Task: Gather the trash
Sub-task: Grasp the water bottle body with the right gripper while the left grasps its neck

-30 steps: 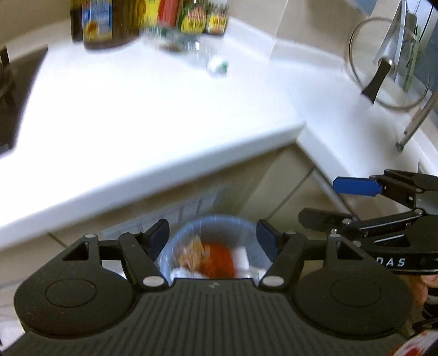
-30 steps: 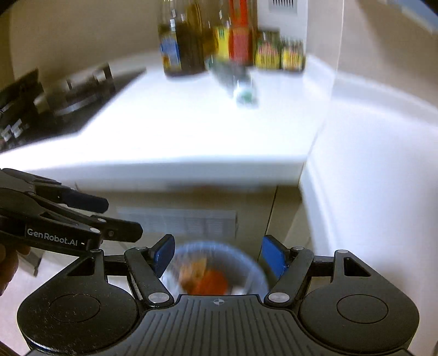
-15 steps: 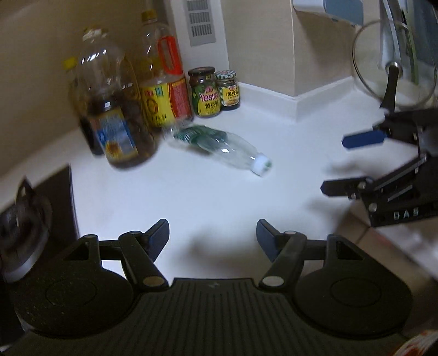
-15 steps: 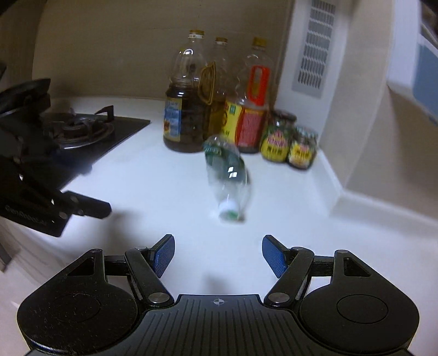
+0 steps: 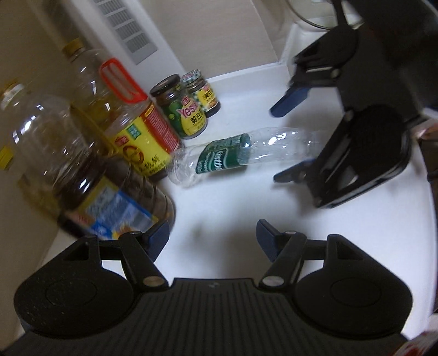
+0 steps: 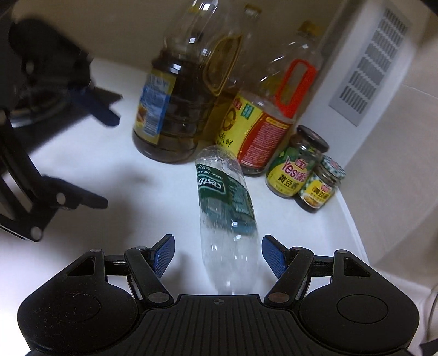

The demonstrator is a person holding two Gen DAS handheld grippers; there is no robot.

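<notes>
An empty clear plastic bottle (image 5: 232,156) with a green label lies on its side on the white counter (image 5: 273,208), its base toward the big bottles. In the right wrist view the bottle (image 6: 227,213) runs lengthwise between the blue pads of my right gripper (image 6: 219,256), which is open with a gap on each side. From the left wrist view, the right gripper (image 5: 290,137) straddles the bottle's neck end. My left gripper (image 5: 212,238) is open and empty, over bare counter short of the bottle. The left gripper (image 6: 104,158) also shows at the left of the right wrist view.
Behind the bottle stand a dark oil bottle (image 6: 169,109), a yellow-labelled bottle with a red handle (image 6: 262,117) and two small jars (image 6: 295,167), all against the wall. A grey wall vent (image 6: 369,65) is above the jars. A glass lid (image 5: 314,16) leans at the far right.
Both grippers have swung from above the trash bin on the floor up over the counter and closed in on the lying bottle. The right gripper now straddles it. The left has rolled.
</notes>
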